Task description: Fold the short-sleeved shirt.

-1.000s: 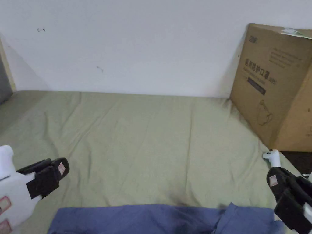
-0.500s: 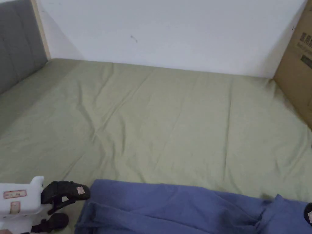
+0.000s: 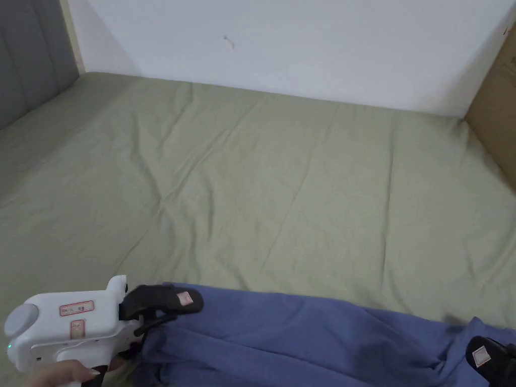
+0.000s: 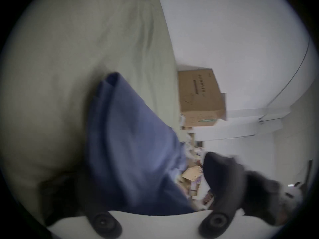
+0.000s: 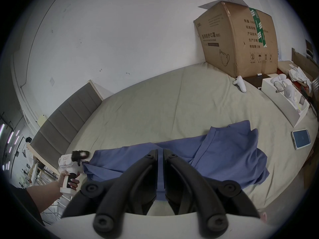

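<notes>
- A blue short-sleeved shirt (image 3: 302,342) lies stretched sideways along the bottom edge of the head view, rumpled, on a pale green bed sheet (image 3: 262,191). In the right gripper view its right end is bunched into thicker folds at centre right.
- The left gripper (image 3: 164,315), white-bodied with black jaws, sits at the lower left of the head view, at the shirt's left end. In its own view the jaws stand wide apart with blue cloth lying between them — not clamped, likely lining up a grip on that end.
- The right gripper (image 5: 160,158) fills the lower centre of its own view. Its jaws are nearly together, with a strip of blue cloth showing in the slit; whether they press on it I cannot tell.
- With one gripper at each end, the shirt is probably about to be pulled flat — no fold is made yet.
- A cardboard box (image 5: 236,41) stands against the wall at the upper right, well apart from the shirt.
</notes>
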Demonstrator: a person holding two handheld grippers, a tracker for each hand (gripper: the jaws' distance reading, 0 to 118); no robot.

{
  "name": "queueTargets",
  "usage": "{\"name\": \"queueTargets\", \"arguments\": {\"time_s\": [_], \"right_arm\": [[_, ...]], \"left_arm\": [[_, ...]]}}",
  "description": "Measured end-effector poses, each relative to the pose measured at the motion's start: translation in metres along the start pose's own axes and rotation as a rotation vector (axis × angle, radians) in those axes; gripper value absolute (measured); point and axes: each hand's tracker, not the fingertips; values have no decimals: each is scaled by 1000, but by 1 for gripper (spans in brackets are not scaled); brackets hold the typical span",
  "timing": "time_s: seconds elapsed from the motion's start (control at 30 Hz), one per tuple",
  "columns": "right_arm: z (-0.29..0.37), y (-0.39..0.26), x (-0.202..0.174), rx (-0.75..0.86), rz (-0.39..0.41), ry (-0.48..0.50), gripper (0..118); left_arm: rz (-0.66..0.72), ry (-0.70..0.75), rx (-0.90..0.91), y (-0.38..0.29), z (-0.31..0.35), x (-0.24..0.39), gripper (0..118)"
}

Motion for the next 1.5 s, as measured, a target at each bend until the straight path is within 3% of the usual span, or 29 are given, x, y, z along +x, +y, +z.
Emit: {"name": "queueTargets", "arguments": {"time_s": [0.07,0.1,0.13,0.33,0.37,0.47,0.53,0.57,0.6,0.73,0.87,0.9,0.93,0.97,1.0,1.03,1.1,1.23,1.27,1.3,1.33,1.4,1.5], "right_arm": [[0,-1,1,-9,-7,-8,7],[0,-1,2,-15,-12,-16,7],[0,-1,4,-20,-20,-23,7],[7,6,15,5,-42,-25,7],[8,8,16,17,-37,-32,7],[12,11,20,37,-58,-16,7],[14,9,22,39,-71,-3,7],[15,7,23,39,-71,-1,7],[16,4,24,39,-69,2,7],[19,-4,27,17,-73,12,7],[30,-4,32,21,-85,17,7],[33,-3,34,25,-82,15,7],[35,-2,36,28,-79,12,7],[36,-1,38,30,-76,8,7],[37,1,40,30,-76,0,7],[39,3,42,31,-81,-5,7],[44,5,48,44,-100,-3,7],[46,5,56,57,-122,-13,7],[45,5,58,56,-128,-14,7],[44,4,59,53,-134,-13,7],[43,3,60,49,-137,-12,7],[40,0,62,40,-139,-12,7],[37,-3,64,21,-142,-6,7]], "left_arm": [[-87,367,6,-7,-16,5,5],[-132,370,15,-11,-16,-1,5],[-71,239,49,-7,-9,9,5],[-374,489,110,-21,12,65,5],[-457,555,111,-26,16,79,5],[-696,990,126,-55,18,114,5],[-794,1237,132,-59,19,114,5],[-797,1266,152,-58,19,113,5],[-757,1240,170,-57,18,119,5],[-453,661,100,-68,-19,152,5],[-431,472,-39,-91,-101,181,6],[-440,453,-37,-97,-122,189,11],[-454,432,-55,-102,-141,196,26],[-455,410,-73,-103,-154,200,55],[-452,396,-100,-104,-166,203,104],[-447,401,-116,-105,-174,205,118],[-470,406,-93,-102,-170,215,112],[-510,464,-54,-97,-132,218,112],[-516,485,-37,-95,-121,218,109],[-530,499,-9,-94,-111,218,94],[-554,518,25,-96,-101,214,69],[-614,542,39,-103,-95,212,1],[-686,590,4,-118,-112,203,1]]}}
